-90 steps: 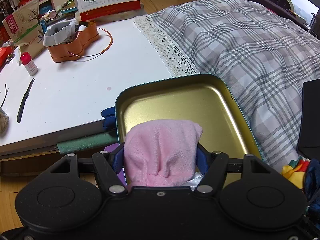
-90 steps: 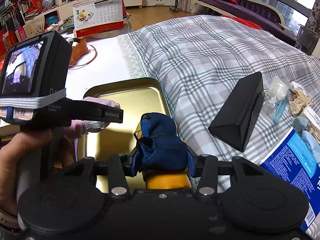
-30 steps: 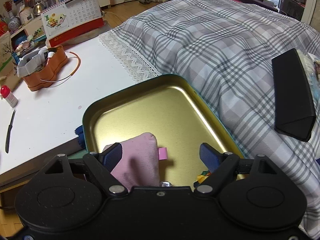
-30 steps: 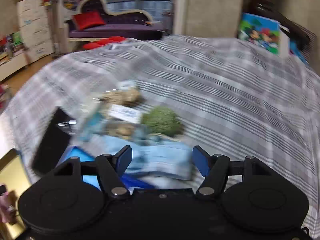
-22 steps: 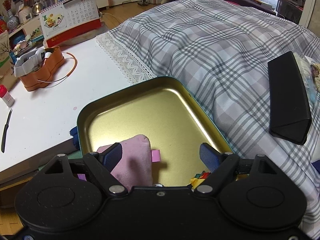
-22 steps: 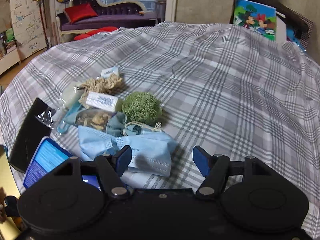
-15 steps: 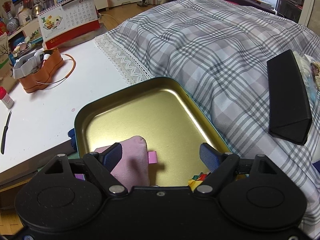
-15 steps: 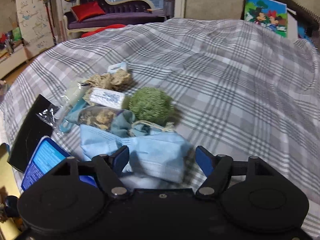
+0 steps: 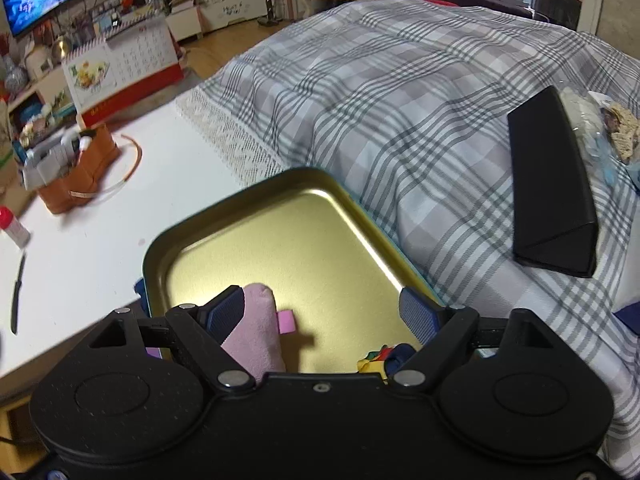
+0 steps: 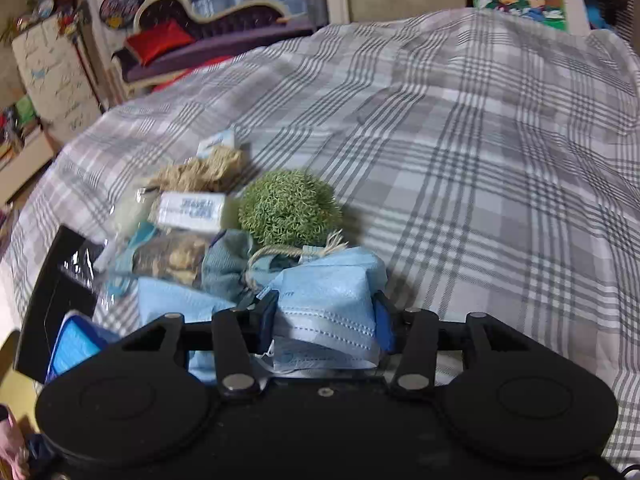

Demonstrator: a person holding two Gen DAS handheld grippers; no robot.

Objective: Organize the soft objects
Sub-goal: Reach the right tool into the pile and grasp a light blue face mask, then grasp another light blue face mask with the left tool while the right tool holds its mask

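Right claw (image 10: 324,326) clamps blue mask (image 10: 332,300); left claw (image 9: 322,312) spread wide

Upper left of my left view I see a desk calendar (image 9: 120,76) behind an orange organizer (image 9: 76,172), a knife (image 9: 17,292) at the left edge, a black case (image 9: 552,196) at right on the plaid bedspread (image 9: 400,100).
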